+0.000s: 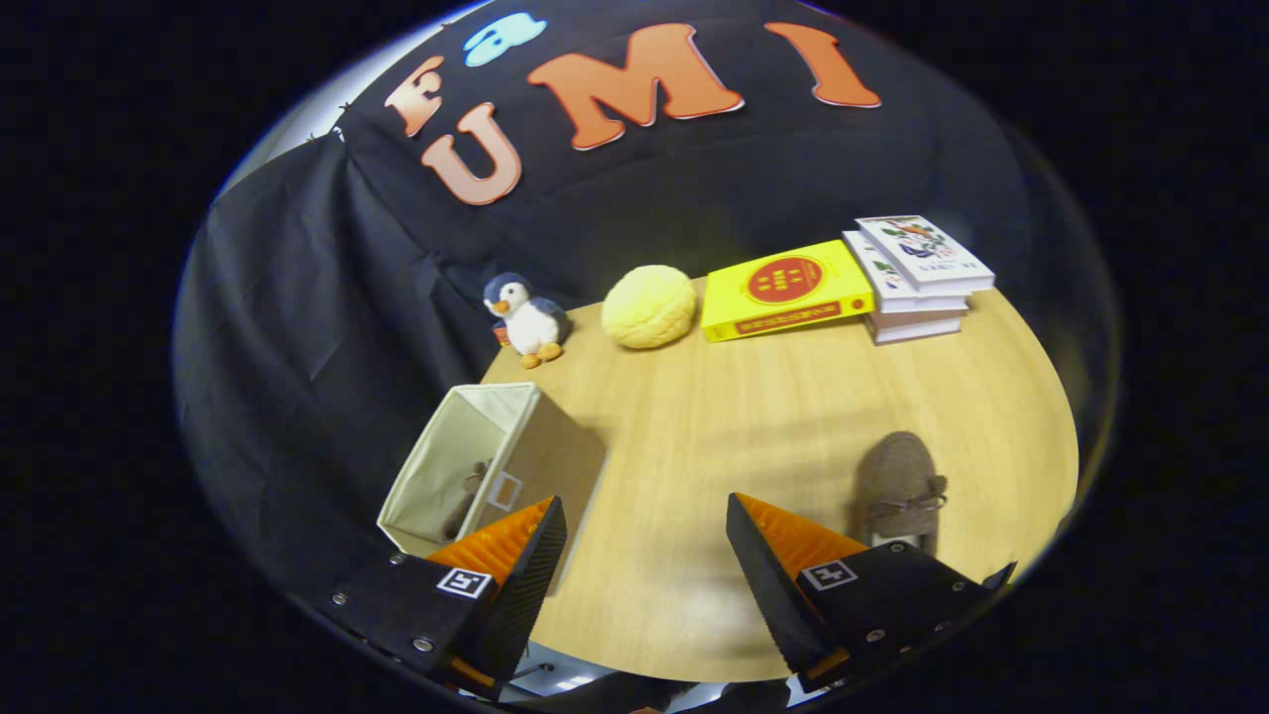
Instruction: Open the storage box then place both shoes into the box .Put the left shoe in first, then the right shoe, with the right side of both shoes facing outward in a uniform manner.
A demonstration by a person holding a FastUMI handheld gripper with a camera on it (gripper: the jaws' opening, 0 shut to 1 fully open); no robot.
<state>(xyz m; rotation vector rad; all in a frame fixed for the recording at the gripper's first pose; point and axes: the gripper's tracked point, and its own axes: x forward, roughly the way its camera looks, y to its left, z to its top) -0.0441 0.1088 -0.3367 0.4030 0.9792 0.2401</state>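
Hand-held gripper hovers wide open and empty; one shoe sits boxed, the other waits at one o'clock.

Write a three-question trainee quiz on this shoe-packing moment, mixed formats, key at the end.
1. True or false: the gripper is shut on the brown shoe.
2. Which lies nearest the penguin? A) yellow ball B) white books C) brown shoe
3. Fill in: a dark shape, likely the first shoe, lies inside the ____ beside one gripper finger.

Key: 1 false, its fingers are open over bare table; 2 A; 3 box.
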